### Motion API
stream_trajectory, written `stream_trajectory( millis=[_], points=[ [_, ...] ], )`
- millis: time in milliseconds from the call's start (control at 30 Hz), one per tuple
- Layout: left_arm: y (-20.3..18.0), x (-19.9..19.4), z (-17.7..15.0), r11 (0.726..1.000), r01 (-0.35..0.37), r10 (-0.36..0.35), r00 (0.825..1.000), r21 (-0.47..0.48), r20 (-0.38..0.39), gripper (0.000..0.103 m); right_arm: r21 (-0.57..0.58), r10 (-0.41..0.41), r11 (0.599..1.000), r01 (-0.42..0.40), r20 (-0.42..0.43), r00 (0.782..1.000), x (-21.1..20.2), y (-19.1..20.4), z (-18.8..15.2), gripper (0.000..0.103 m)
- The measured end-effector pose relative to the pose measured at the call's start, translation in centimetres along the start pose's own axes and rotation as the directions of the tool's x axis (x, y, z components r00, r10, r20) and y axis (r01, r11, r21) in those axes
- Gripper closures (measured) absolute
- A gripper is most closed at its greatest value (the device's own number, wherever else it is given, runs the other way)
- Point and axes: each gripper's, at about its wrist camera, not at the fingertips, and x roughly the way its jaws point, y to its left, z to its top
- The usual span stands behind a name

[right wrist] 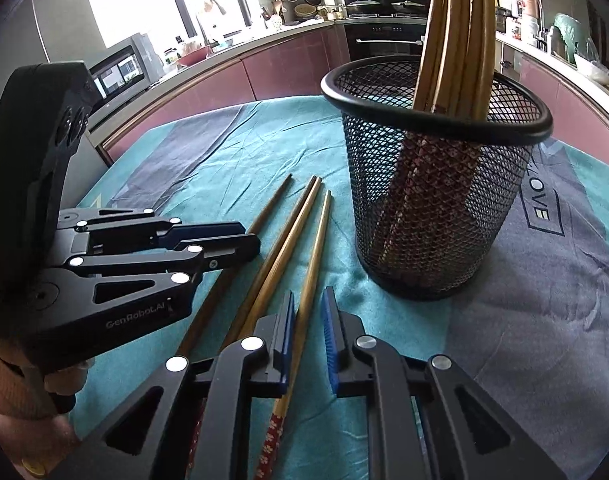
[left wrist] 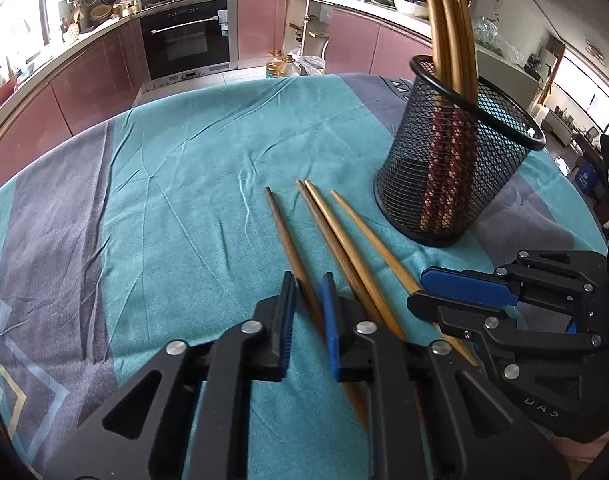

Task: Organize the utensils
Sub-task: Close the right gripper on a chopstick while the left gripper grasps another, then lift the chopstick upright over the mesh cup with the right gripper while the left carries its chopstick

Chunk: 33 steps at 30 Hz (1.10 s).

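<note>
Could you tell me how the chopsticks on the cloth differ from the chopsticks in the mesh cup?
The chopsticks on the cloth lie flat, spread side by side; the chopsticks in the mesh cup stand upright, bunched together. The loose ones sit beside the mesh cup. Both sets are wooden, with patterned red ends.

Chopsticks (left wrist: 336, 240) showing wood grain, smooth, faint sheen; one (right wrist: 304, 300) carrying red floral-patterned end. Pen holder (left wrist: 456, 168) looking like black wire mesh, matt, rim (right wrist: 436, 100) smooth and slightly glossy. Cloth (left wrist: 184, 184) covering surface: teal and grey fabric, soft, matt, creasing all over. Left gripper (left wrist: 309, 312) and right gripper (right wrist: 309, 320) looking like matt black plastic, pads (left wrist: 330, 320) blue, ribbed, pivot pins (right wrist: 251, 343) shining like polished metal.
</note>
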Motion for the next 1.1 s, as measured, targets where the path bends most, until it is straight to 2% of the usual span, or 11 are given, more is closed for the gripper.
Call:
stream_trajectory(
  millis=[133, 400, 600, 900, 1100],
  points=[
    [0.2, -0.1, -0.2, 1.0, 0.005, -0.005, 1.0, -0.023, 0.006, 0.092, 0.032, 0.015, 0.999, -0.015, 0.004, 1.0, 0.1, -0.5, 0.0, 0.097],
    [0.8, -1.2, -1.1, 0.998, 0.024, -0.023, 1.0, -0.062, 0.018, 0.096, 0.065, 0.034, 0.997, -0.035, 0.026, 0.999, -1.2, -1.3, -0.2, 0.097],
    [0.8, -3.8, -1.4, 0.996, 0.069, -0.065, 0.996, -0.057, 0.064, 0.096, 0.043, 0.083, 0.995, -0.087, 0.078, 0.993, -3.8, -1.1, 0.0, 0.097],
    [0.1, -9.2, -1.0, 0.986, 0.164, -0.16, 0.975, -0.013, 0.153, 0.096, 0.022, 0.118, 0.992, -0.125, 0.185, 0.976, -8.5, -1.2, 0.6, 0.097],
    [-0.5, -12.3, -0.2, 0.972, 0.234, -0.232, 0.951, 0.019, 0.204, 0.096, 0.027, 0.127, 0.99, -0.138, 0.252, 0.959, -10.9, -2.0, 1.0, 0.097]
  ],
)
